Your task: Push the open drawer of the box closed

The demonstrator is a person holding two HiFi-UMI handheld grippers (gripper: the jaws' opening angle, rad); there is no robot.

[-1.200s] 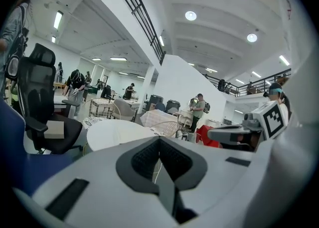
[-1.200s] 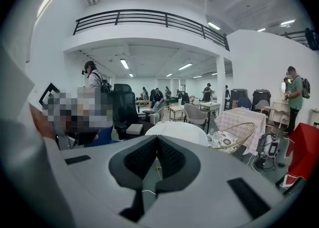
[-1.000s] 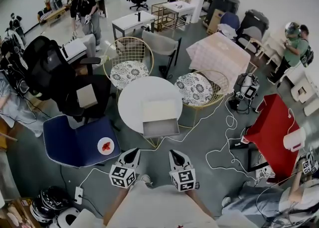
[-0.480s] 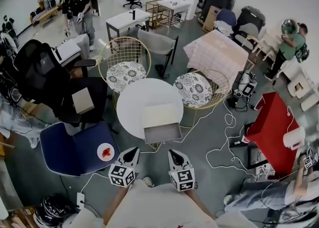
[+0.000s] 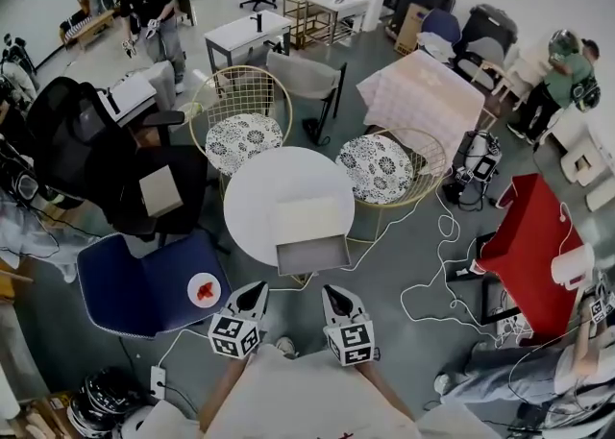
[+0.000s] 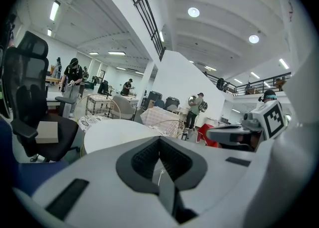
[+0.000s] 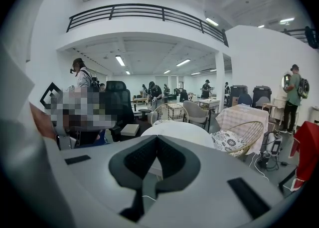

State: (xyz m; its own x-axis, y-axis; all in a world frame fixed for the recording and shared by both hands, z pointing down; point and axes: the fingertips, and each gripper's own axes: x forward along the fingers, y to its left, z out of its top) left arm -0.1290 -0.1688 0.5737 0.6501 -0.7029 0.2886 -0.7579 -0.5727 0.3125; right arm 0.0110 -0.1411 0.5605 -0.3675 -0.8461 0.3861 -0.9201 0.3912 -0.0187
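The left gripper (image 5: 256, 293) and the right gripper (image 5: 332, 293) are held side by side at the near edge of the scene, pointing away. Each has its jaws pressed together with nothing between them. Just beyond their tips, with a gap and no contact, the open drawer (image 5: 312, 255) juts toward them from the box (image 5: 306, 214) — which sits on the near part of the round white table (image 5: 255, 187) — and overhangs the table's near rim.
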